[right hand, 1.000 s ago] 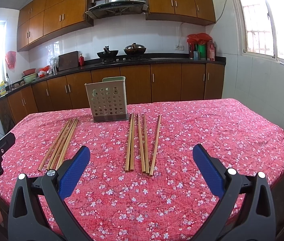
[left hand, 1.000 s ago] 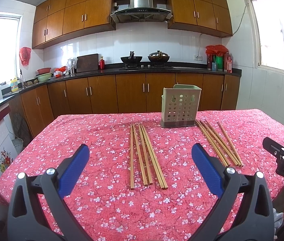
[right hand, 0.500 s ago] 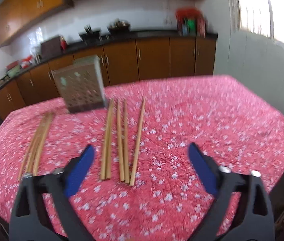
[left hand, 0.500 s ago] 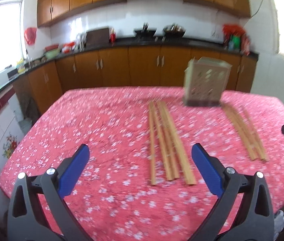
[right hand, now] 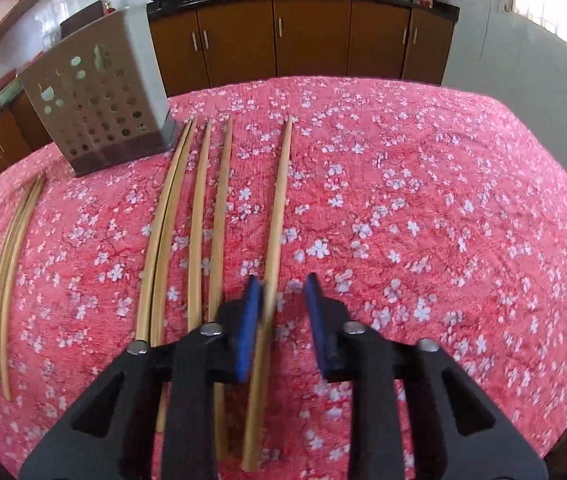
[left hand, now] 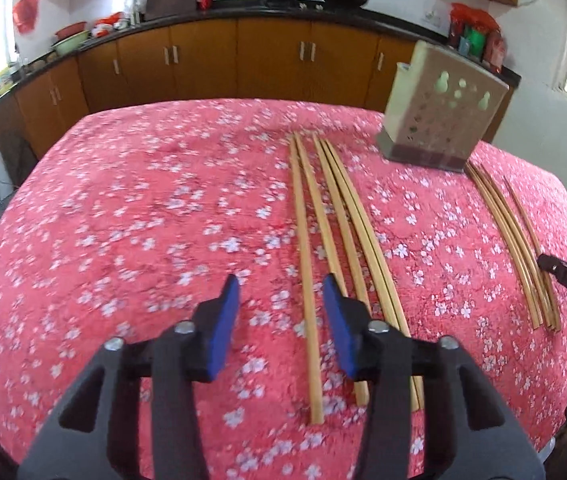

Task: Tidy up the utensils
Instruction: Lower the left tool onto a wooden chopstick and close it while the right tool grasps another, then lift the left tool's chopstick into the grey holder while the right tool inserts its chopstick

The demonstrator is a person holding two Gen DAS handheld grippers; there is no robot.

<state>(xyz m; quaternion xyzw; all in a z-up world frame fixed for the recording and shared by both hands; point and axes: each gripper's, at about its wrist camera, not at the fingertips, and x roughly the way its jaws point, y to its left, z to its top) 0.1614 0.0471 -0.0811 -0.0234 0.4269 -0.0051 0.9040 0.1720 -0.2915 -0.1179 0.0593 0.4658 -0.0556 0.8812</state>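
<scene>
Straddling chopstick (right hand: pixel 279 200) | R gripper (right hand: pixel 281 320) jaws narrow, unclosed | L gripper (left hand: pixel 281 322) same | tips toward holder (right hand: pixel 95 104)

Both wrist views low over table (left hand: pixel 131 208), angled down toward counter; share holder (left hand: pixel 439 116), chopsticks (right hand: pixel 275 216).

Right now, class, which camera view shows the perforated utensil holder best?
The right wrist view: the utensil holder sits larger there, with its holed front face and a side wall both showing on the red tablecloth. The left wrist view shows the same holder smaller, tilted by the lens, near the frame's far right.
</scene>
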